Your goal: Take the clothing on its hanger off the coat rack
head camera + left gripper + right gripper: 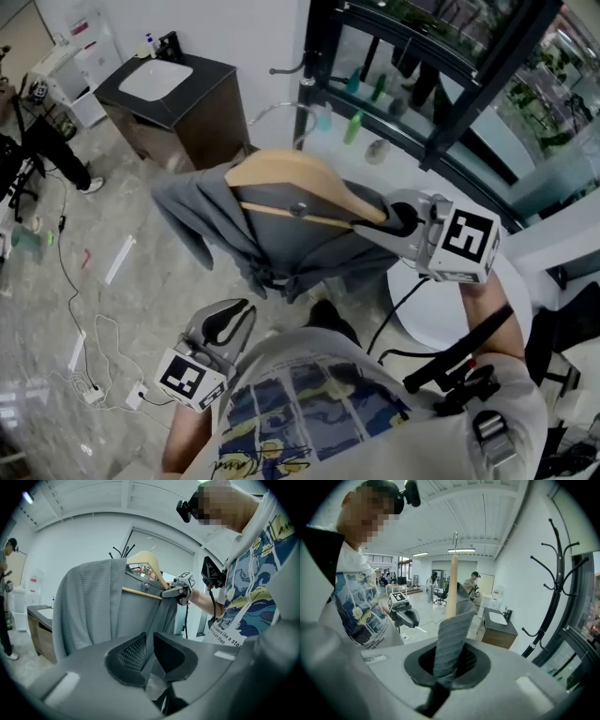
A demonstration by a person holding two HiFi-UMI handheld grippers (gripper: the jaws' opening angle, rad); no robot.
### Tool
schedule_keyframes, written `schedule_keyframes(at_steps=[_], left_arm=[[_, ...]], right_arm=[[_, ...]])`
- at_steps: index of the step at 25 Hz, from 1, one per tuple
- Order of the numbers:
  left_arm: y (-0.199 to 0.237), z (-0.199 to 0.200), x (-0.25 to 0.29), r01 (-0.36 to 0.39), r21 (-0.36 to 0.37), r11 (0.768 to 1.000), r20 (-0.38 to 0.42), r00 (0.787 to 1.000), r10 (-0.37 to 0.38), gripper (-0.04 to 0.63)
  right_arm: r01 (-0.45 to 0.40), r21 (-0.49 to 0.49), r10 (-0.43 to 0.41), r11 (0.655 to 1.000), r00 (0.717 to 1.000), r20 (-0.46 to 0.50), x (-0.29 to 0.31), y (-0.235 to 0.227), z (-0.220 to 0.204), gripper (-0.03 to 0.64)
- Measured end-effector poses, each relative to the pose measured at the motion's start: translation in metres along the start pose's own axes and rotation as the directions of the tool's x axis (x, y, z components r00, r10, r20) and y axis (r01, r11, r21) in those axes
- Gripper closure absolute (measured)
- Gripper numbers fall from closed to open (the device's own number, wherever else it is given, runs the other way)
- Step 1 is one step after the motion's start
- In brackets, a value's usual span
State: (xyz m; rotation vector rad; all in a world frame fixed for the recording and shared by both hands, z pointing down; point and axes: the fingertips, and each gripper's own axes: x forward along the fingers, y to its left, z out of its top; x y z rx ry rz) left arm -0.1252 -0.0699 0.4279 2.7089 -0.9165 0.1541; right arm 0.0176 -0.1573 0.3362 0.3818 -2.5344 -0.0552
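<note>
- The grey garment [281,239] hangs on its wooden hanger [281,173] in the air in front of the person. The hanger's wire hook [454,538] stands free, apart from the coat rack [540,624] (so the lift-off itself looks done, as I judge it).
- The right gripper [389,223] has its fingers closed tight on the cloth-covered end of the hanger, so all the weight hangs from that one end.
- The left gripper [230,319] sits lower, near the garment's hem. Its fingers are a narrow gap apart with nothing pinched between them.
- To finish well, the right grip should be firm and the hanger level, since a tilt toward the far shoulder could let the garment slide off the wood.
- Bringing the left fingers under the free end, or closing them on the hanging cloth, would steady the load.
- The wire hook should be carried well clear of the rack's prongs so it cannot catch again.
</note>
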Motion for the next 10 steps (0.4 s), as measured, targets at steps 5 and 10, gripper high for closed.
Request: schedule_keyframes(at_steps=[5,10], left_arm=[[-0.003,-0.004,0.007,0.025,0.003,1.0,0.011,1.0,-0.026,0.541],[0.005,-0.011,-0.001,-0.001,0.005,1.0,0.006,1.0,0.001,0.541]], right_arm=[[0.021,0.01,-0.021,1.0,1.0,-0.004,-0.005,-0.005,-0.006,0.611],[0.015,-0.006,-0.015,1.0,1.0,0.008,0.008,-0.005,-0.005,0.611]])
